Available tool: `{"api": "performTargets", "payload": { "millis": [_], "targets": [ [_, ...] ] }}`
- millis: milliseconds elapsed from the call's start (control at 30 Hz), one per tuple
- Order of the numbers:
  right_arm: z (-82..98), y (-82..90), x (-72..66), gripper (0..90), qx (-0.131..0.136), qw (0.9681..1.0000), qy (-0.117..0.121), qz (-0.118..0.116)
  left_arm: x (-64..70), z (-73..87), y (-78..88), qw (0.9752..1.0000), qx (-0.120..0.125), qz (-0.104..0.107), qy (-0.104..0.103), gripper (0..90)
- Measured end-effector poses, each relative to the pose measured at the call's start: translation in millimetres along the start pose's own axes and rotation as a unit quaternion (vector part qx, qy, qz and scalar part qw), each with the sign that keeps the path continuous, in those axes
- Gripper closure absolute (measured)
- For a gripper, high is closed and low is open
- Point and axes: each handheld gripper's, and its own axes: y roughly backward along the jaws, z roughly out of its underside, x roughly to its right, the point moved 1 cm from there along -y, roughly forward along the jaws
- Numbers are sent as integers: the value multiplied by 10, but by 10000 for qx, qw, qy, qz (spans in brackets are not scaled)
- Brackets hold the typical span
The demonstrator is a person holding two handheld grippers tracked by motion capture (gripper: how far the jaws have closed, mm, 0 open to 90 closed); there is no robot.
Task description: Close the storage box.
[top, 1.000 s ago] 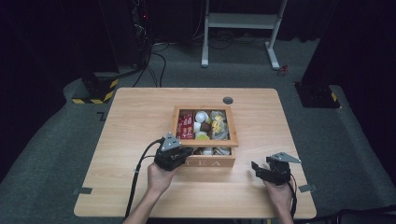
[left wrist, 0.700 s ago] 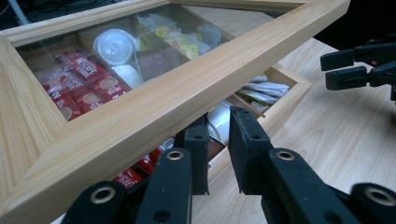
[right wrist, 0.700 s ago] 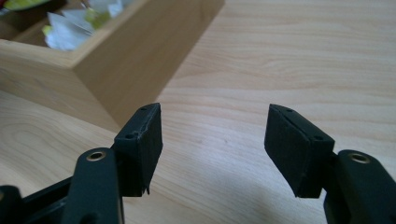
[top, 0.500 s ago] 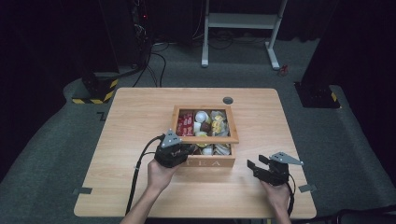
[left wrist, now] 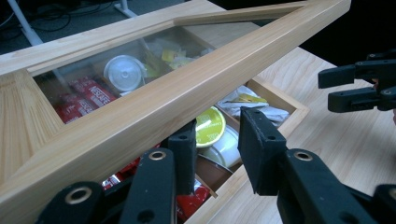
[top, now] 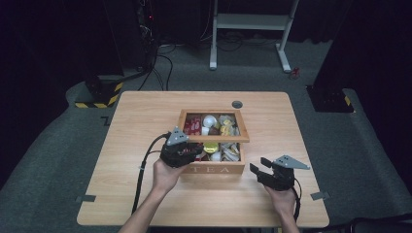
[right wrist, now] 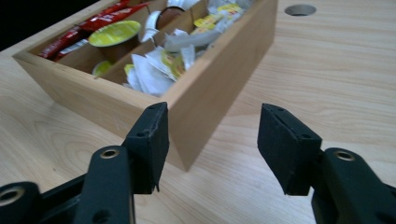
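**Tea box lid being raised at its front edge**

In the high view a wooden tea box (top: 214, 167) is sitting at the centre of the tabletop (top: 136, 121). "TEA" is printed on its near wall. Its glass-windowed lid (top: 218, 139) is being tilted up at the front, its long axis running left to right across the frame.

The left gripper (top: 192, 151) is being held at the lid's lower left corner and is the nearer hand. In the left gripper view the lid's front rail is lying across the top of one of the fingers (left wrist: 184, 154). The fingers have just been opening, and nothing is being pinched between them.

The right gripper (top: 256, 170) is being held just right of the box's front right corner. Its fingers (right wrist: 149, 140) have just been closing, yet a gap is being kept and nothing is held.

Red sachets (left wrist: 88, 95), seen through the glass, are reading "NESCAFE". A yellow-topped capsule (left wrist: 208, 123) is lying beneath the rail.
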Motion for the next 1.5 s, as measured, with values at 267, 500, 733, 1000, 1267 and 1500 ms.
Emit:
{"api": "performTargets", "payload": {
  "millis": [267, 500, 733, 1000, 1267, 1500],
  "targets": [
    [-76, -80, -124, 483, -22, 9998, 165, -112, -16, -103, 20, 10000, 30, 12, -12, 631],
    [-179, -174, -251, 443, 90, 9992, 367, -110, -60, -215, 42, 9999, 72, 46, 53, 627],
    [-251, -252, -311, 419, 121, 9990, 405, -175, -90, -269, 52, 9999, 112, 69, 61, 626],
    [-328, -364, -367, 361, 90, 9985, 494, -223, -110, -354, 60, 9999, 147, 17, 20, 604],
    [-405, -444, -405, 321, 85, 9986, 501, -124, -134, -423, 71, 9999, 158, 0, 39, 574],
    [-483, -530, -475, 317, -20, 9981, 568, -225, -154, -479, 73, 9998, 161, -1, 81, 560]
  ]
}}
